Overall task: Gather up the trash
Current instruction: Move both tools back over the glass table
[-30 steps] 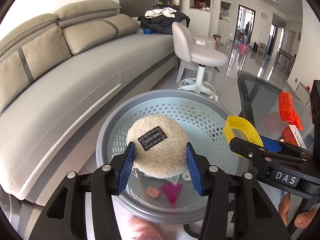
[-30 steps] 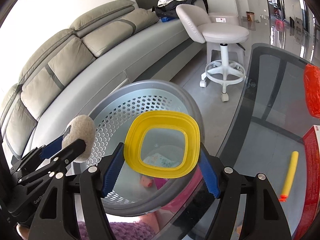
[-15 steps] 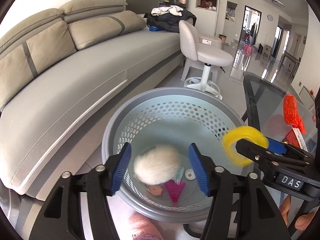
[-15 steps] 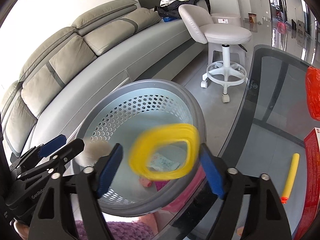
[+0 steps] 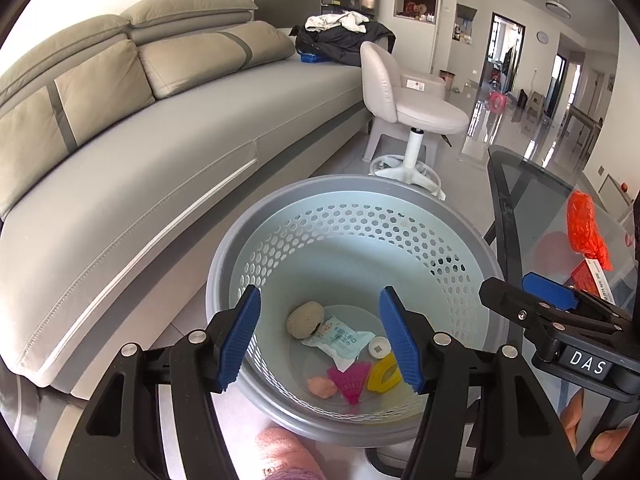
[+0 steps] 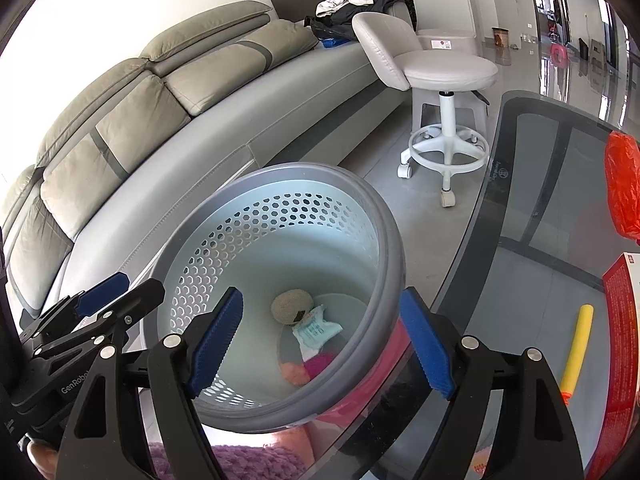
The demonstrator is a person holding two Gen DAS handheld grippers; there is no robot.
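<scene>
Two grippers were hanging over the round grey perforated plastic basket (image 5: 436,236), both empty. The left gripper (image 5: 320,338) had its blue ribbed fingers (image 5: 239,336) spread apart with nothing between them, just the basket's inside showing through the gap. Same deal with the right gripper (image 6: 320,344): blue fingers (image 6: 426,342) spread wide, gripping nothing, with the basket's near-right rim between them.

All the trash sat down at the bottom of the basket. The fuzzy beige round puff (image 5: 305,319) lay on the left of the pile, touching a crinkled white and light-blue snack wrapper (image 5: 340,338). Nearer the camera were a small peach-coloured lump (image 5: 322,387), a magenta ribbed fan-shaped piece (image 5: 352,376) and the yellow plastic ring-shaped lid (image 5: 383,373), tilted against the wall on the right. A small white round cap (image 5: 379,347) sat just behind the yellow one.

To the right of the basket was the dark glass table (image 6: 532,208), with an orange crumpled plastic bag (image 6: 622,184), a yellow foam stick (image 6: 576,348) and a red box (image 6: 618,320) on it. A long grey sofa (image 5: 132,152) ran along the left, and a white swivel stool (image 5: 412,108) stood further back.
</scene>
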